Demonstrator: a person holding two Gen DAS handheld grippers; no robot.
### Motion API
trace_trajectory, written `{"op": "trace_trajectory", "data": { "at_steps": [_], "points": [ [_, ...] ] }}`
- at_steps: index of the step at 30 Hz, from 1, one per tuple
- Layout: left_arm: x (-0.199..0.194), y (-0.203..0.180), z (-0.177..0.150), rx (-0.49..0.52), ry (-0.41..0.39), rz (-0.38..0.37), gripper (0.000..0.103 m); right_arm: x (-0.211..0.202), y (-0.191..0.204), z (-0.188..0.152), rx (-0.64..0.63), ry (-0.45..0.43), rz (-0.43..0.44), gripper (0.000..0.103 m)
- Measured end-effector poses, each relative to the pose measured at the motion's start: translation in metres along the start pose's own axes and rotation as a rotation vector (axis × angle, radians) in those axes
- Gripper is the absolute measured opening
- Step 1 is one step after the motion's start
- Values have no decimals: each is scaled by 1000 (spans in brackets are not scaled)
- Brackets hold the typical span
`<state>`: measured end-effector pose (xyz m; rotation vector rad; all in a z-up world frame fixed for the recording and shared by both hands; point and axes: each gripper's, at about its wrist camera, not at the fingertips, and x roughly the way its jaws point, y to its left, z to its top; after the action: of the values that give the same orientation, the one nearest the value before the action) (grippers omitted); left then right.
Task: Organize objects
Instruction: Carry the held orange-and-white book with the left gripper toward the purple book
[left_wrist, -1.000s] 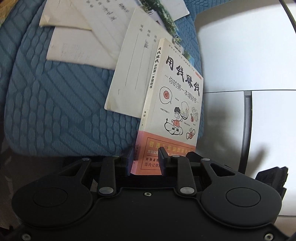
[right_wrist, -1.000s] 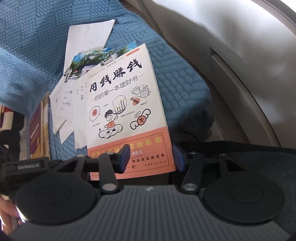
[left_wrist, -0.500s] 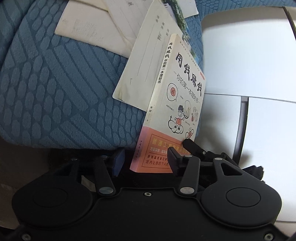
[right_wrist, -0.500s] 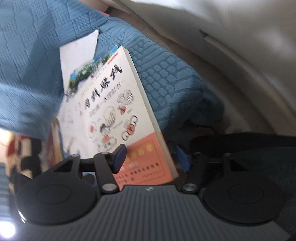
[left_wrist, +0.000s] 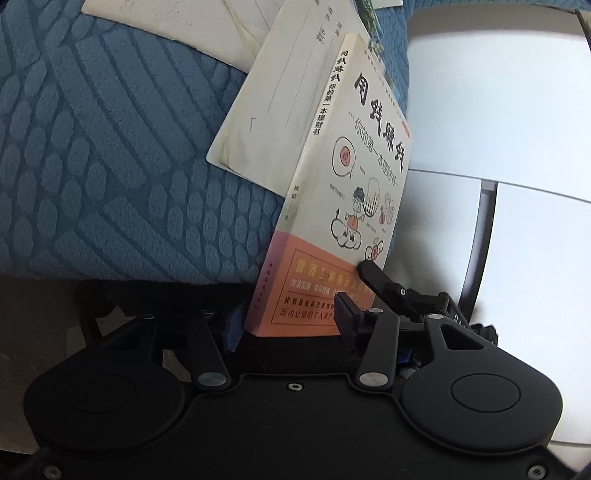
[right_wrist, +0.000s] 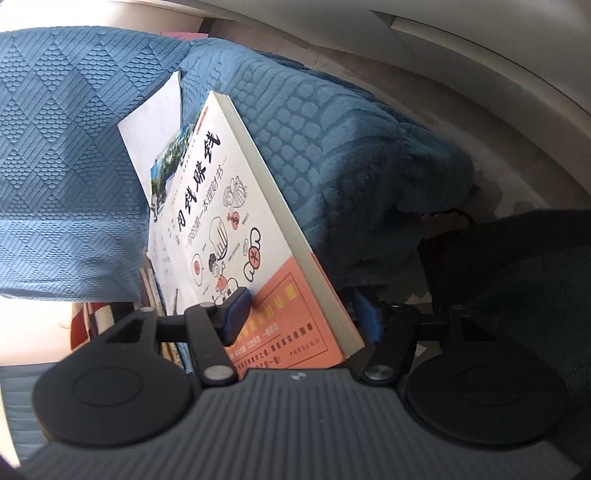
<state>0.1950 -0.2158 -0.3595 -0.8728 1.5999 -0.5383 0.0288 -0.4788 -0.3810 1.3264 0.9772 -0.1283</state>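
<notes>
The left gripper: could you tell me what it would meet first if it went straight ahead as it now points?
The left gripper already has the book between its open jaws, so it would most likely push further along the book, toward the blue sofa cushion behind.

Blue textured sofa (left_wrist: 110, 166), loose papers (left_wrist: 280, 110)

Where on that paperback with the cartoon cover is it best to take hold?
At the orange bottom end of the paperback, coming from below the sofa edge: that end overhangs the blue cushion, so fingers fit on both covers. The left gripper and right gripper both straddle it there.
</notes>
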Motion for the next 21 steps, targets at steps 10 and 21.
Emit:
{"op": "trace_trajectory", "data": {
  "at_steps": [10, 21],
  "points": [
    [-20, -7, -5, 41, -14, -42, 30, -14, 5, -7, -3, -55, 69, 48],
    [-50, -31, -7, 126, -73, -140, 21, -52, 14, -14, -19, -177, 205, 29]
  ]
}}
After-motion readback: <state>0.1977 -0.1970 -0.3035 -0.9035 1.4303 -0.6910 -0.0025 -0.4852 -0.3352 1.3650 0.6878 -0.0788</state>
